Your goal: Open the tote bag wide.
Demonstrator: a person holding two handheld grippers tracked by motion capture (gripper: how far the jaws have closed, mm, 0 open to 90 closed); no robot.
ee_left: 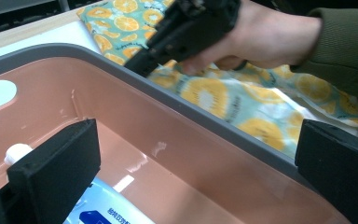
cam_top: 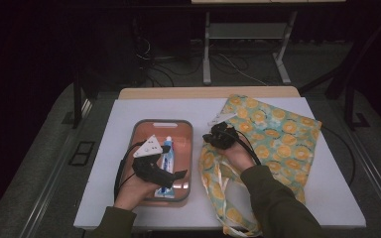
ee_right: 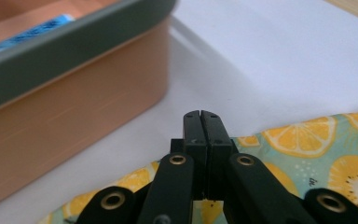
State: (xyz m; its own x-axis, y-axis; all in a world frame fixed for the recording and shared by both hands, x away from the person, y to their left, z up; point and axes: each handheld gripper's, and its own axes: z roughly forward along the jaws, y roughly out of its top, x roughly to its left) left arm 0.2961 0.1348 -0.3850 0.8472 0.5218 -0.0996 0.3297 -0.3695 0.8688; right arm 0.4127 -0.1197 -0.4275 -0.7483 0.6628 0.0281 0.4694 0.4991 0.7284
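On the white table top (cam_top: 129,198) lie three things: one salmon-pink tray (cam_top: 136,139) with a grey rim, one blue-and-white tube (cam_top: 167,153) with a white cap inside it, and one drawstring bag (cam_top: 278,134) of teal cloth printed with orange slices. One tray stands left of the middle, its long sides running from the near edge toward the far edge; the tube lies lengthwise along the tray's right half, cap toward the far edge. One bag spreads over the right half of the top, its far corner reaching the far edge, and its cords trail off the near edge. Two grippers are at work. The left gripper (cam_top: 171,174) sits low over the near end of the tray, its jaws spread wide on either side of the tube, clamping nothing. The right gripper (ee_right: 200,122) rests at the bag's left edge, between bag and tray, its jaws pressed flat together; whether cloth is caught between them cannot be told. Bare white surface remains along the left edge, at the far left corner, and in the near right corner.
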